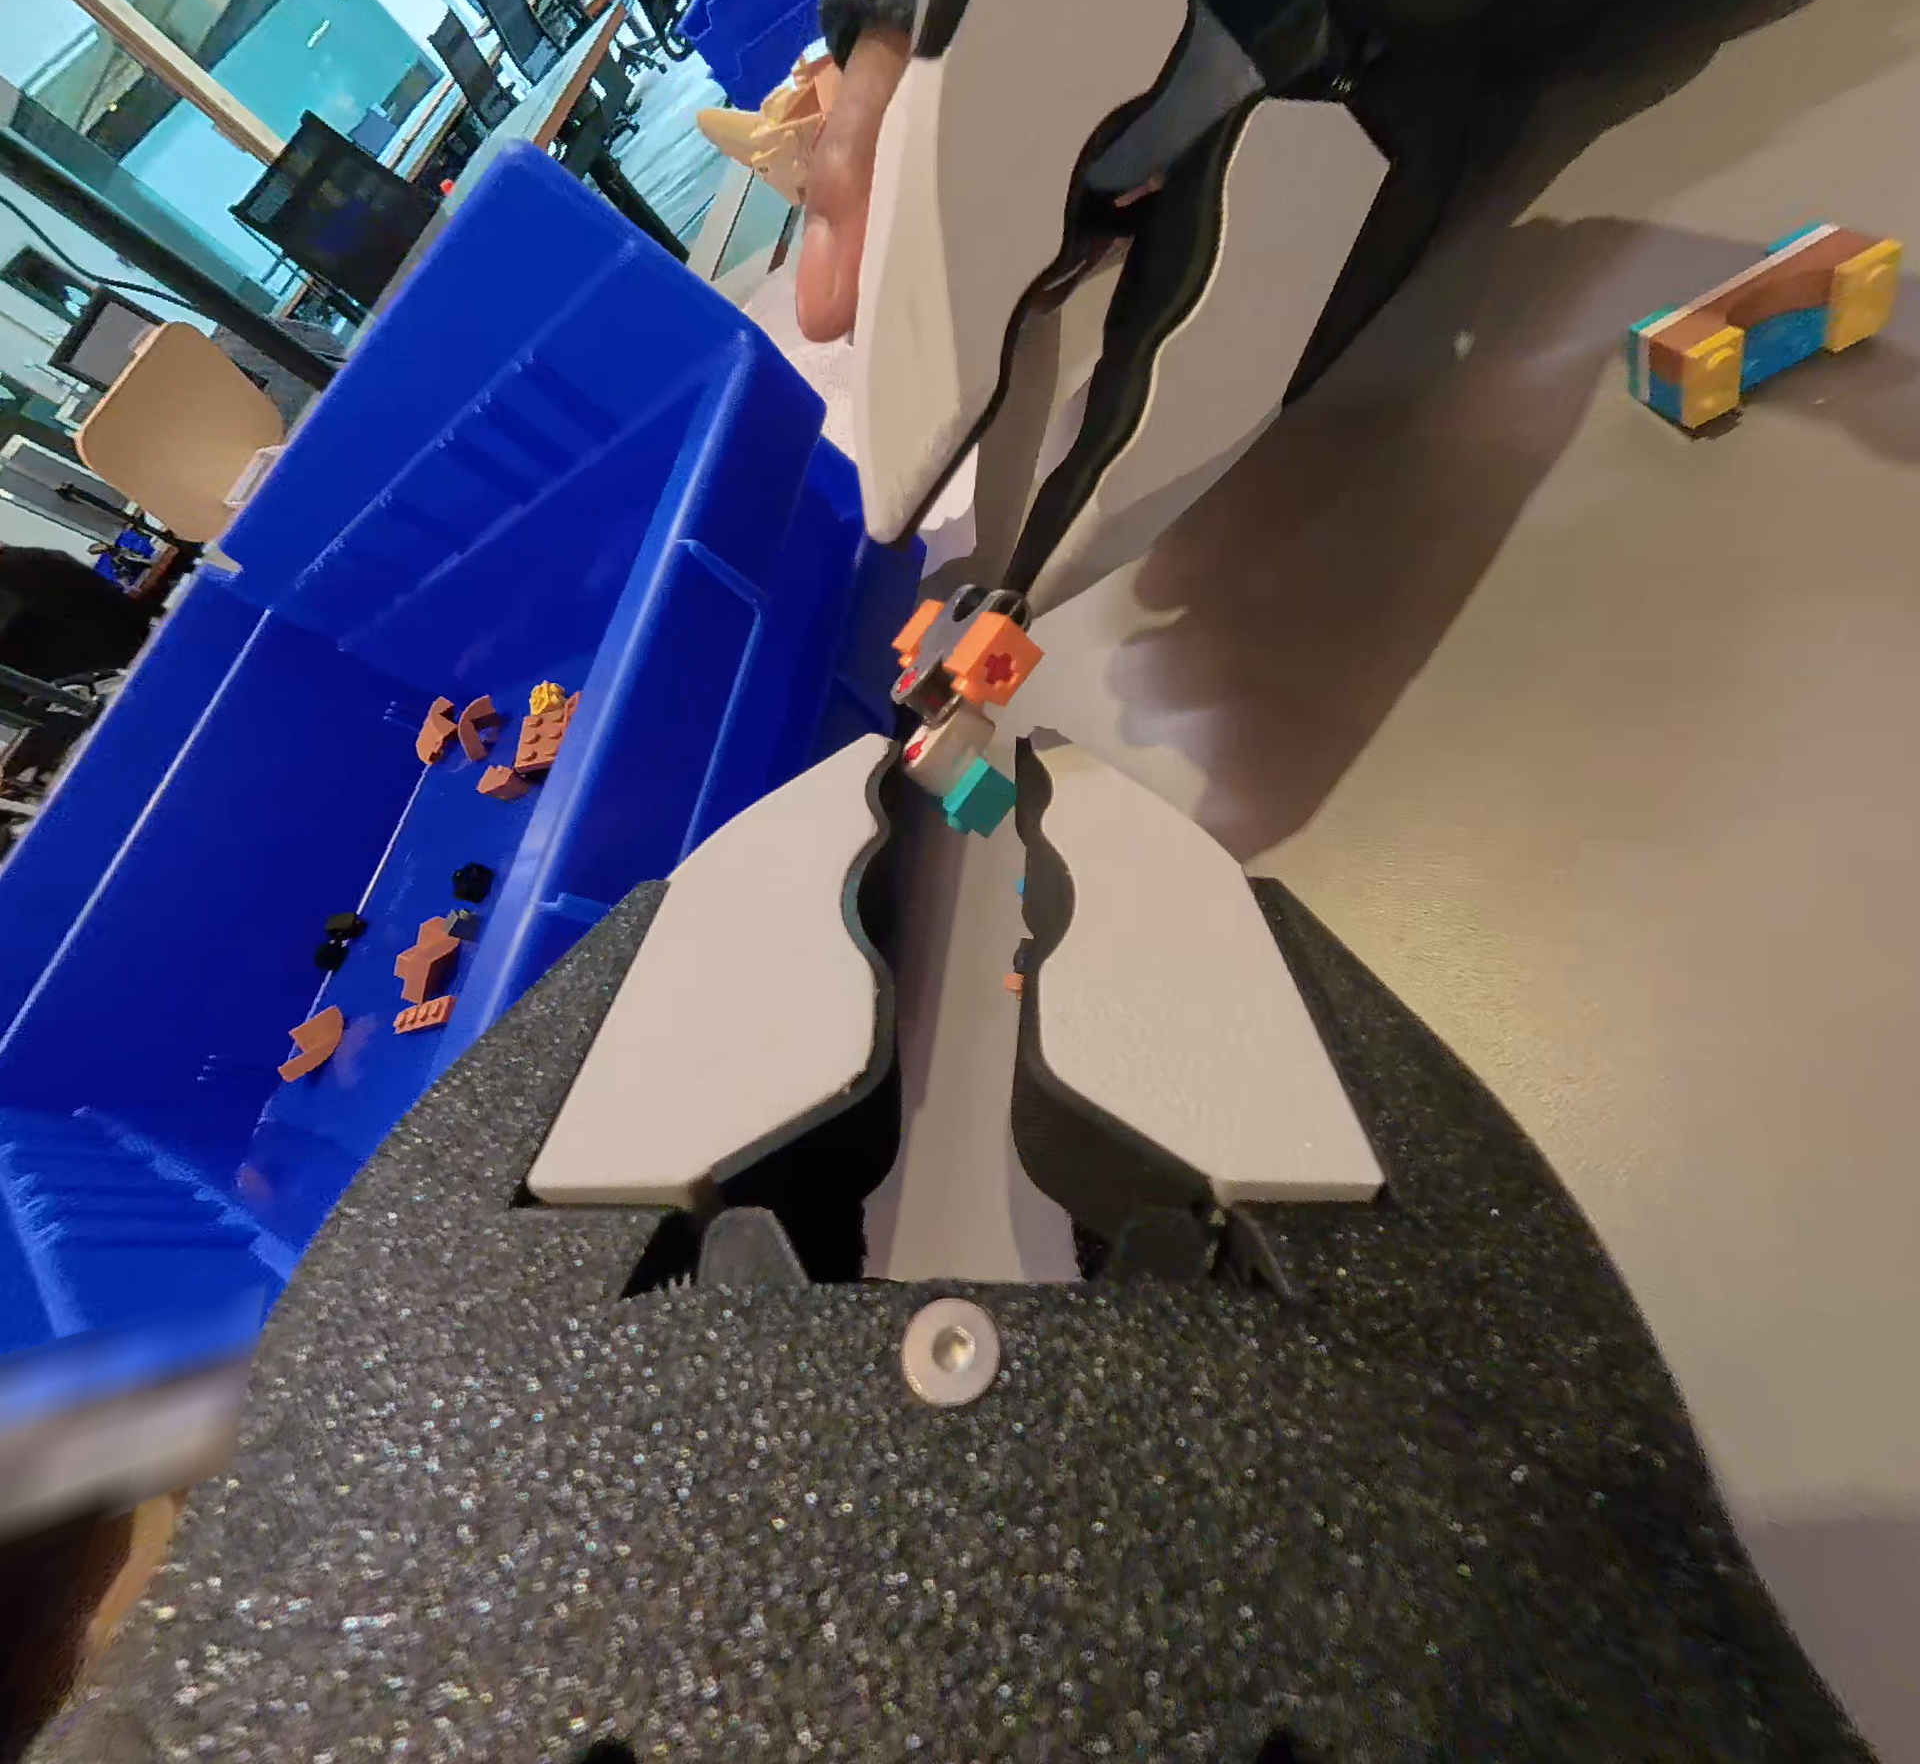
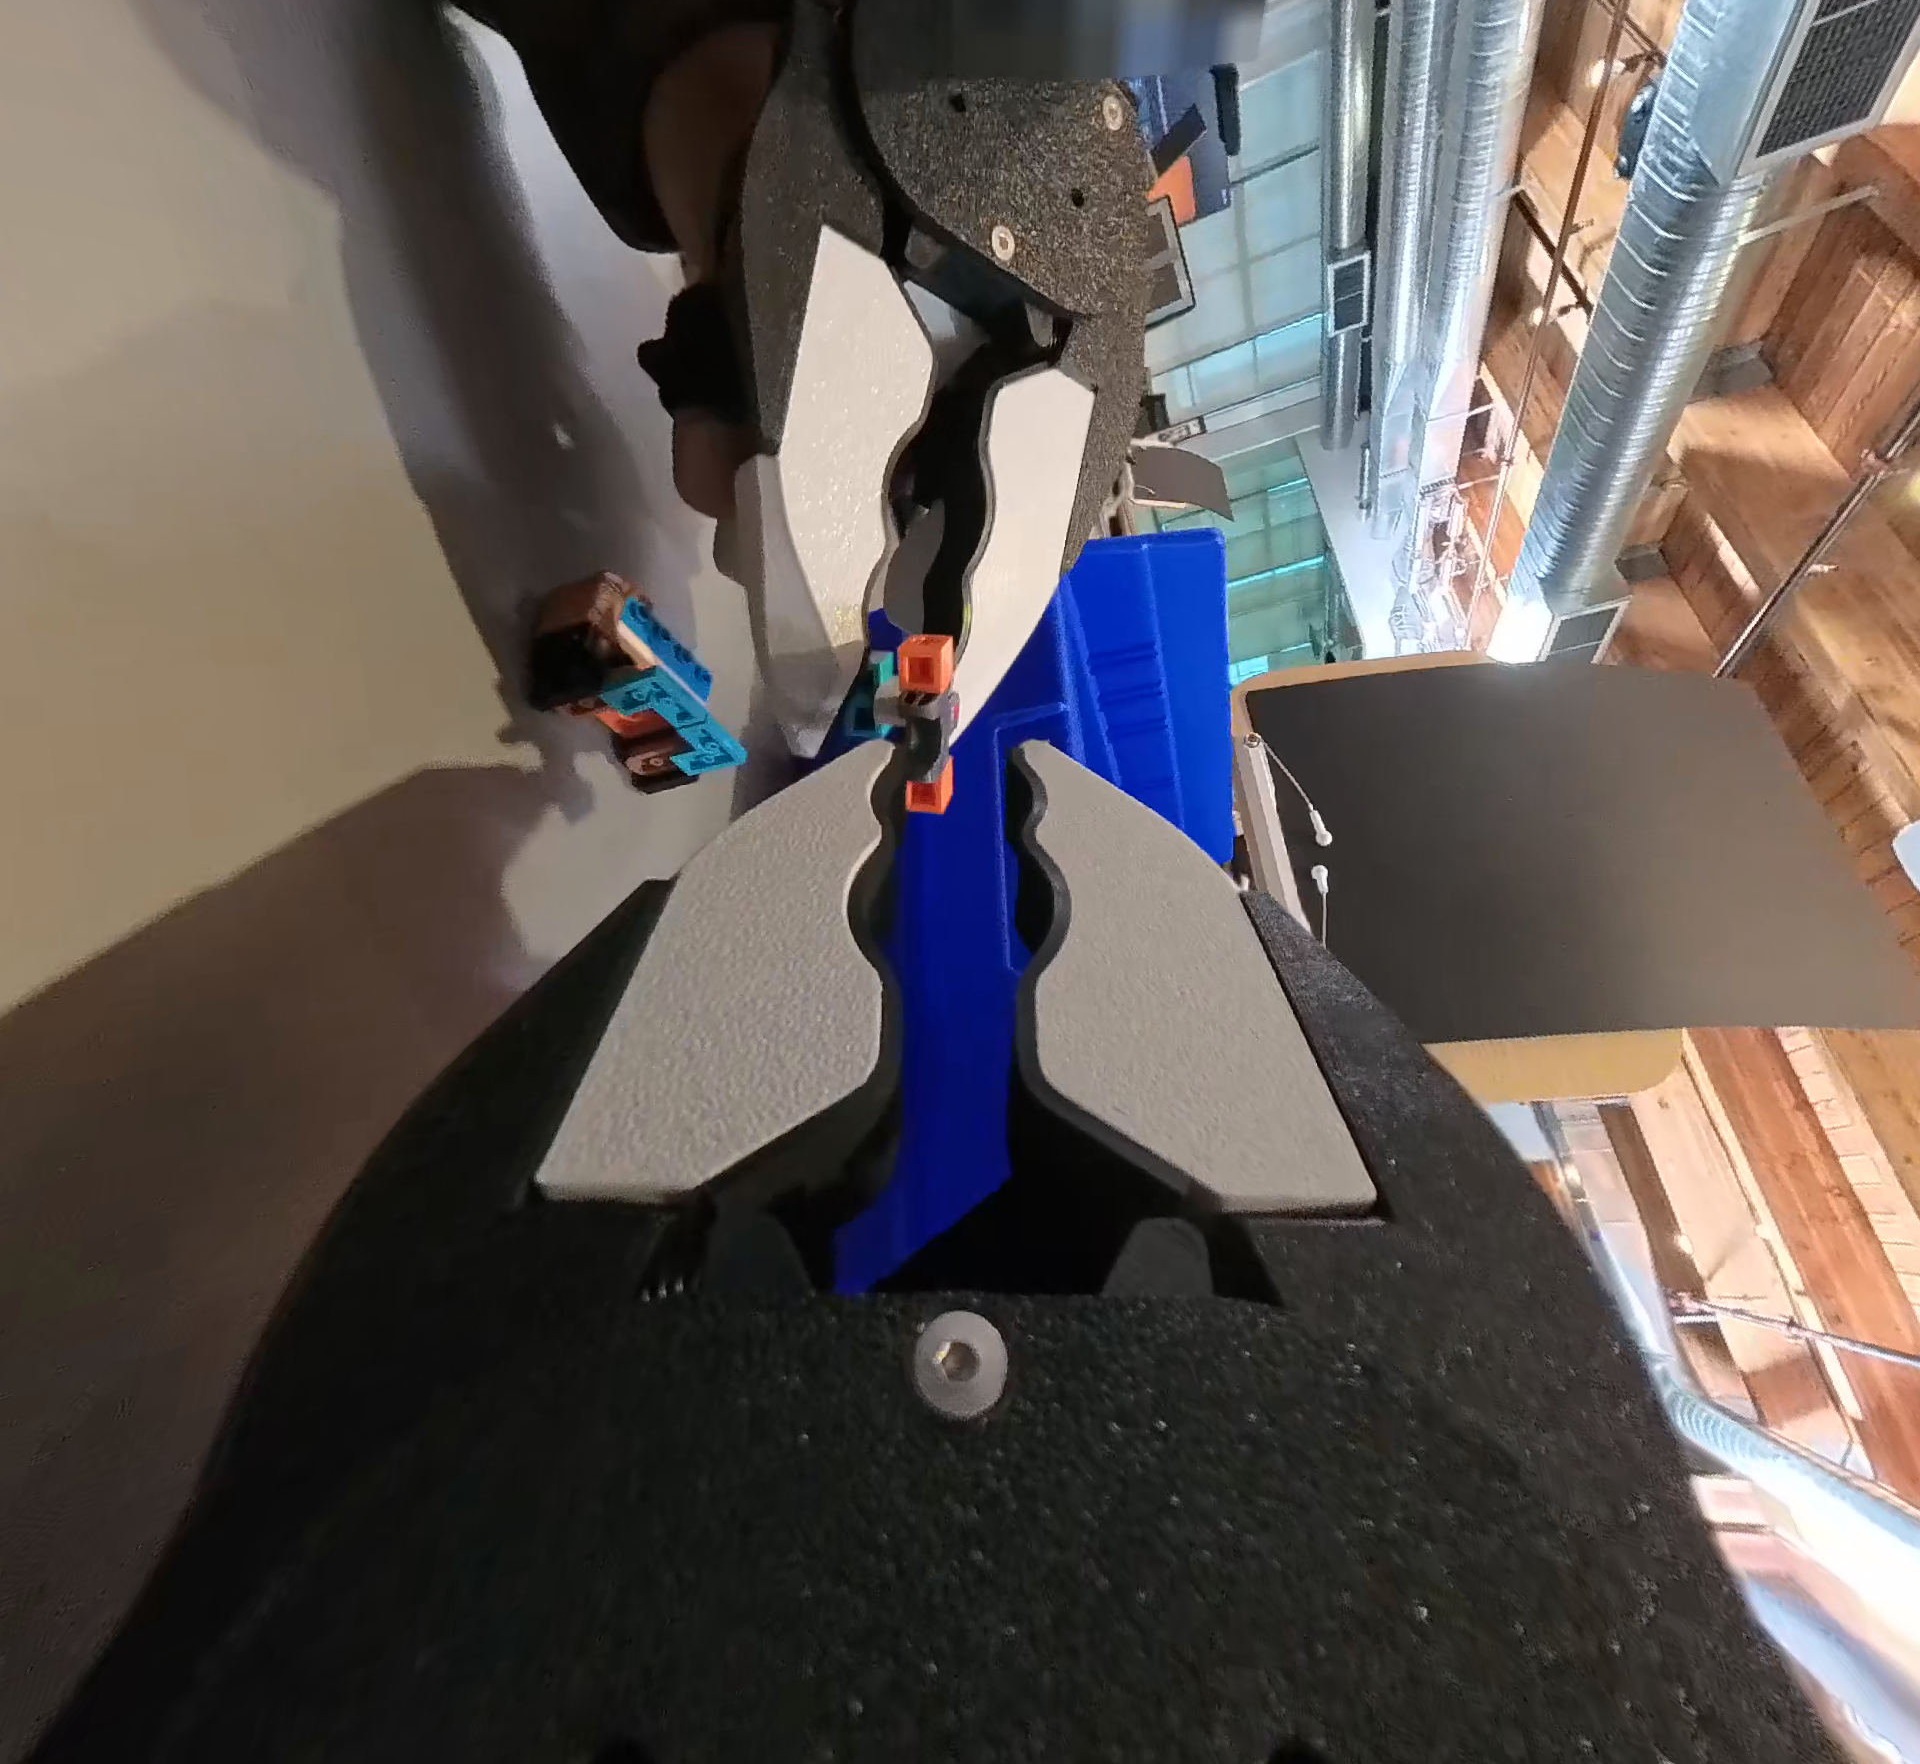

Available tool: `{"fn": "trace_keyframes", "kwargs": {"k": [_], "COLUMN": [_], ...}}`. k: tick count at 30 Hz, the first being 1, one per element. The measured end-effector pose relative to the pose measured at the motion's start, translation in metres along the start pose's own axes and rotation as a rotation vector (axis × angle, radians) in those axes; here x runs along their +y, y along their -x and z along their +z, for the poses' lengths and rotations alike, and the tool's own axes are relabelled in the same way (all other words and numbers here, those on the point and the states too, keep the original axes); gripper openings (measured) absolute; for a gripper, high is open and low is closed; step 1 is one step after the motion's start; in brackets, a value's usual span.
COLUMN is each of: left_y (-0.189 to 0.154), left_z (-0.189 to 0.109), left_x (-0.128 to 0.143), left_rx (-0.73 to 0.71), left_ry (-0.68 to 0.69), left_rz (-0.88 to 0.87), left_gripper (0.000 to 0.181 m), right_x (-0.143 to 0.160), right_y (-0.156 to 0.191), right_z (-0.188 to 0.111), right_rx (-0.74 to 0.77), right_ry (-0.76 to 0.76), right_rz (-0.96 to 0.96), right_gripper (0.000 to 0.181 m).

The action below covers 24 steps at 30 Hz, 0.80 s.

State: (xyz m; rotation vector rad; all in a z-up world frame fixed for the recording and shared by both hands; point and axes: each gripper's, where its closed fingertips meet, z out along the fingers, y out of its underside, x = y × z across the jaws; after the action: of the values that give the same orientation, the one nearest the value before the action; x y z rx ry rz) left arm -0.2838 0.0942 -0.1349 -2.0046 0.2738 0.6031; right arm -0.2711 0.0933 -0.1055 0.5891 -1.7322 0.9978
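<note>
Orange-and-teal brick assembly (image 1: 961,706) may twist apart or drop: left gripper (image 1: 961,756) clamps its teal end; right gripper's (image 2: 953,751) grasp cannot be told.

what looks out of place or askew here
Nothing looks damaged or spilled. The small orange, grey and teal brick assembly hangs crooked in the air, pinched between the left gripper and the right gripper. A brown, yellow and teal brick block lies alone on the pale table, apart from the blue plastic bin.
</note>
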Motion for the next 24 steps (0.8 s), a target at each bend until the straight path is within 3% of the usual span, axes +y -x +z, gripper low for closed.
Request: {"fn": "trace_keyframes", "kwargs": {"k": [7,12,16,19,24], "left_y": [0.003,-0.013,-0.019,-0.009,-0.004], "left_z": [-0.007,-0.006,-0.002,-0.003,-0.009], "left_x": [-0.005,-0.012,-0.012,-0.011,-0.019], "left_rx": [0.04,0.152,0.208,0.15,0.061], "left_ry": [-0.063,-0.115,-0.131,-0.134,-0.164], "left_rz": [-0.062,-0.118,-0.188,-0.191,-0.027], "left_gripper": [0.02,0.02,0.021,0.027,0.027], "right_x": [0.008,0.003,0.0,0.006,0.016], "right_y": [0.0,0.003,0.007,0.005,0.011], "right_z": [0.002,0.005,0.005,0.006,0.008], "right_rx": [-0.009,-0.008,-0.039,-0.06,-0.134], "right_ry": [0.038,0.02,0.006,0.03,0.074], "right_rz": [0.031,0.065,0.088,0.16,0.262], "right_gripper": [0.02,0.024,0.009,0.009,0.008]}}
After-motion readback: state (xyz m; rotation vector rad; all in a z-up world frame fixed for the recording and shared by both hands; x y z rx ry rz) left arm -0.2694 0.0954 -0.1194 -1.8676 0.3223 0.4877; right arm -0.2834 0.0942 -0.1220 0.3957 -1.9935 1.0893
